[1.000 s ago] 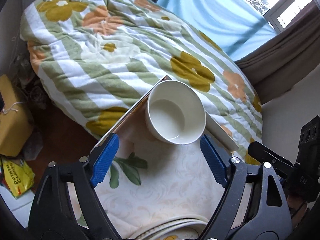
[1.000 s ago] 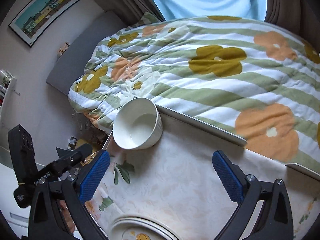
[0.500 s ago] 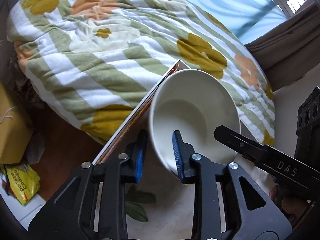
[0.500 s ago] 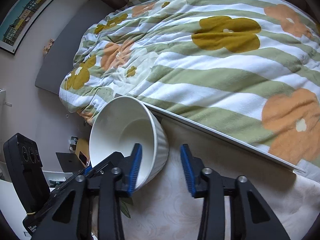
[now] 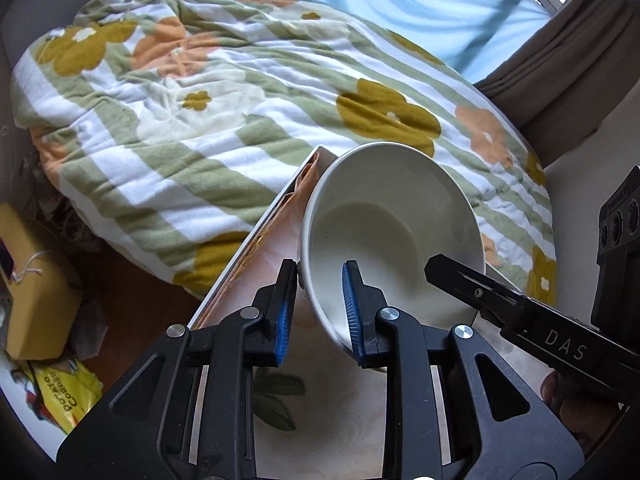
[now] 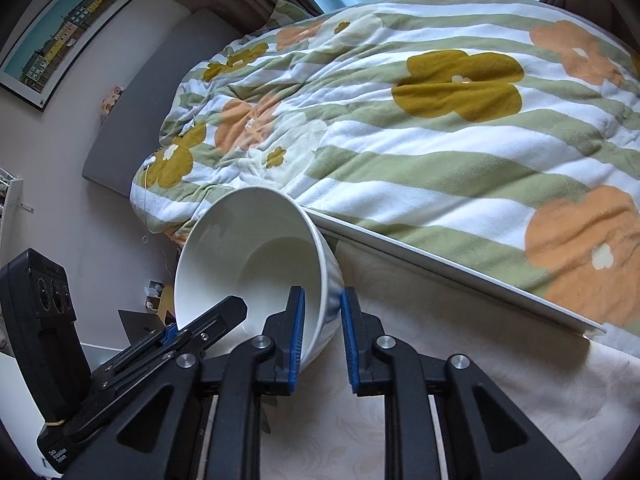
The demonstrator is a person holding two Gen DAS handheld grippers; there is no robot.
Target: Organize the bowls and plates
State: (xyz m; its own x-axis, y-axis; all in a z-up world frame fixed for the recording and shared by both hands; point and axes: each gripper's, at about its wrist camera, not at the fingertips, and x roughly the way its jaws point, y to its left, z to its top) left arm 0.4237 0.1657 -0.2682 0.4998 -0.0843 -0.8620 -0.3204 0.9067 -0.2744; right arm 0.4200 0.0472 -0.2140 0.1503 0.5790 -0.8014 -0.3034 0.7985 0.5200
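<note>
A plain white bowl [image 5: 384,216] sits tilted at the far left corner of the cloth-covered table [image 5: 328,420], its near side lifted. My left gripper [image 5: 318,312] is shut on the bowl's near wall, one blue pad outside and one inside. In the right wrist view the same bowl [image 6: 256,248] leans toward the bed. My right gripper [image 6: 322,332] is shut on its right wall, again one pad inside and one outside. Each gripper shows in the other's view, at the bowl's opposite rim.
A bed with a green-striped flowered duvet [image 5: 200,100] runs right along the table's far edge [image 6: 460,264]. On the floor at the left are a yellow box [image 5: 32,280] and a yellow snack bag [image 5: 56,396]. A framed picture [image 6: 60,32] hangs on the wall.
Both grippers moved in from open and apart, closed on opposite sides of the bowl's rim, and the bowl went from flat on the table to tilted.
</note>
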